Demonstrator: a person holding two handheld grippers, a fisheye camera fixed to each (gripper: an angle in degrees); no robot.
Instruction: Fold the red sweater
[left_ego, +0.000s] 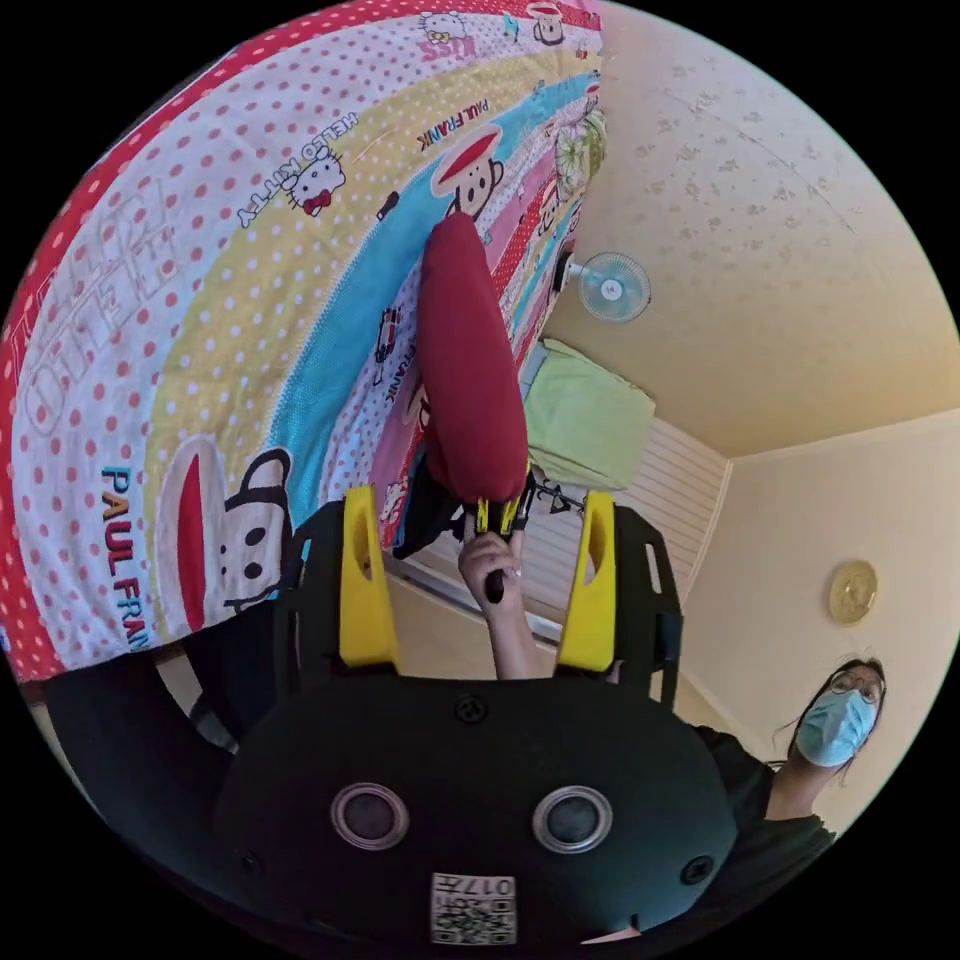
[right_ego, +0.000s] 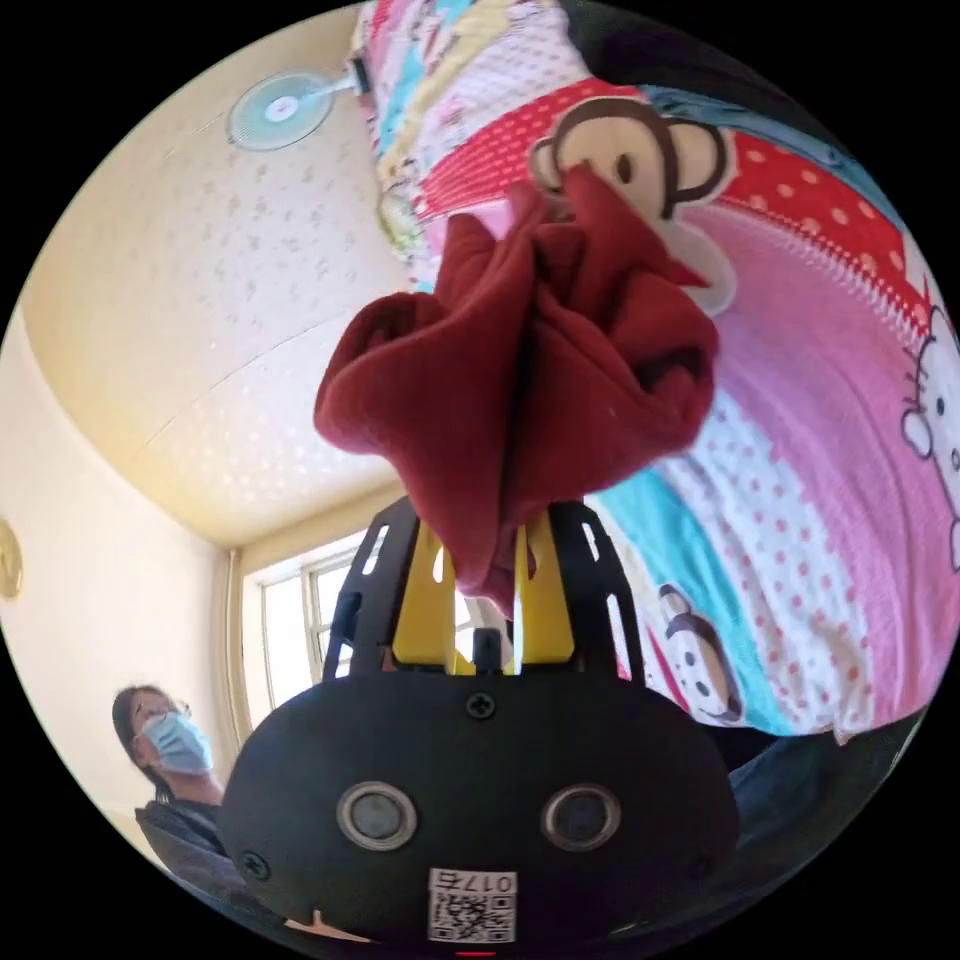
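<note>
The red sweater (right_ego: 520, 380) hangs in a bunched wad above the patterned bedspread (right_ego: 800, 420), and my right gripper (right_ego: 485, 560) is shut on its lower edge, yellow jaws pressed close on the cloth. In the left gripper view the sweater (left_ego: 470, 370) appears as a long red roll, held at one end by the right gripper (left_ego: 497, 515) in a person's hand (left_ego: 495, 580). My left gripper (left_ego: 478, 498) stands open, its yellow jaws wide apart and holding nothing, a short way from the sweater.
A cartoon-printed bedspread (left_ego: 200, 300) covers the bed. On the wall hang a fan (left_ego: 612, 287) and a round clock (left_ego: 852, 592). A green cloth (left_ego: 590, 420) lies near a window (right_ego: 300, 620). A person in a mask (left_ego: 835, 725) stands at the side.
</note>
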